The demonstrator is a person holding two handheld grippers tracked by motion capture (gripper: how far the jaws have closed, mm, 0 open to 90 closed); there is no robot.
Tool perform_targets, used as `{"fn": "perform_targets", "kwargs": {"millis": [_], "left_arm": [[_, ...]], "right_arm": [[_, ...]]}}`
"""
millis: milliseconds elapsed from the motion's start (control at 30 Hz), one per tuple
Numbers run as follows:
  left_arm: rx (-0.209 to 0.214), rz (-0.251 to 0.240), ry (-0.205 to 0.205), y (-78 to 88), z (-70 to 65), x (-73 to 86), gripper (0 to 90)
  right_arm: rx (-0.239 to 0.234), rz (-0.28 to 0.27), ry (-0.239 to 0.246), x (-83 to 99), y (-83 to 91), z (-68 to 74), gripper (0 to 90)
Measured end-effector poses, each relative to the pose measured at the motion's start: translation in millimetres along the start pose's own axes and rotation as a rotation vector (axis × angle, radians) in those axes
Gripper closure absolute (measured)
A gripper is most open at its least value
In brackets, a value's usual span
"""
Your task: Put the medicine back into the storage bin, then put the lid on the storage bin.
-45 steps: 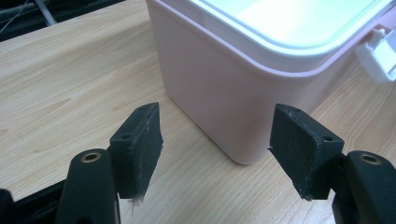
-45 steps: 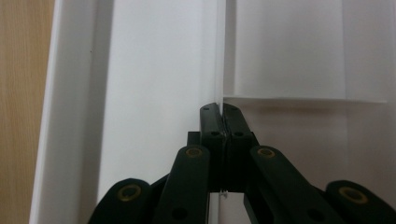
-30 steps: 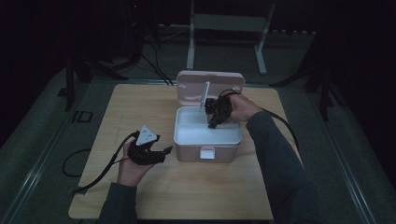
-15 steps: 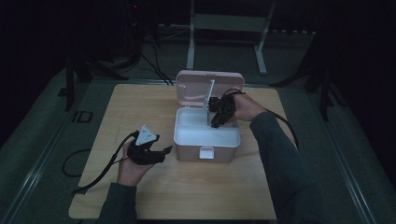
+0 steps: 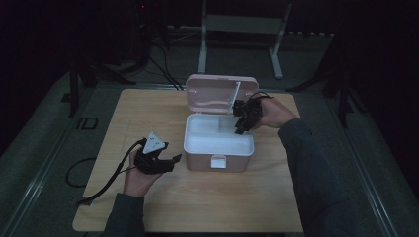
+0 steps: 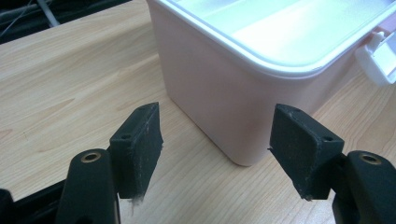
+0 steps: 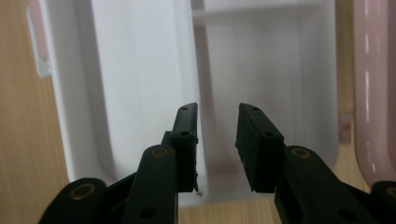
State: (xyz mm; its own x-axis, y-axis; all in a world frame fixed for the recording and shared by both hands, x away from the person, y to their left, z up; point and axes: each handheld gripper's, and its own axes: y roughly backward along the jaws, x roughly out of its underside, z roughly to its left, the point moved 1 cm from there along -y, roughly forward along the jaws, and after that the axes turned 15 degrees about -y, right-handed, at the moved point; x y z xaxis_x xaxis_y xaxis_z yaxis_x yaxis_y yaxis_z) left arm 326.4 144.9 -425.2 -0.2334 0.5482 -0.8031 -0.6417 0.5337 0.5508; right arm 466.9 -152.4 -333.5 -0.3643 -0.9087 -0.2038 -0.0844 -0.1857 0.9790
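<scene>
Pink storage box (image 5: 219, 148) sat mid-frame on the tabletop (image 5: 276, 207), lid up. Left gripper (image 6: 212, 144) lay lower left, fingers wide apart, empty. Right gripper (image 7: 217, 140) hung over the box's right rim, fingers narrowly parted, empty.

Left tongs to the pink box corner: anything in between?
Nothing visible. The left tongs are open, and between them and the near corner of the pink plastic box with a white inner tray lies only bare light wooden tabletop.
</scene>
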Motion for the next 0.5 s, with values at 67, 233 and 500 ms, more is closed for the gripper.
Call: {"fn": "perform_targets", "kwargs": {"millis": [67, 233, 500], "left_arm": [[-0.001, -0.002, 0.003, -0.1, 0.7, 0.1, 33.7], [-0.003, -0.006, 0.008, 1.6, 2.8, -0.3, 33.7], [0.009, -0.031, 0.020, 2.1, 7.7, -2.8, 33.8]], "right_arm": [[0.001, -0.005, -0.006, 3.2, 1.0, -1.3, 67.3], [0.007, -0.022, -0.049, 25.4, 7.7, -10.1, 64.1], [0.021, -0.068, -0.095, 47.4, 17.1, -19.5, 62.3]]}}
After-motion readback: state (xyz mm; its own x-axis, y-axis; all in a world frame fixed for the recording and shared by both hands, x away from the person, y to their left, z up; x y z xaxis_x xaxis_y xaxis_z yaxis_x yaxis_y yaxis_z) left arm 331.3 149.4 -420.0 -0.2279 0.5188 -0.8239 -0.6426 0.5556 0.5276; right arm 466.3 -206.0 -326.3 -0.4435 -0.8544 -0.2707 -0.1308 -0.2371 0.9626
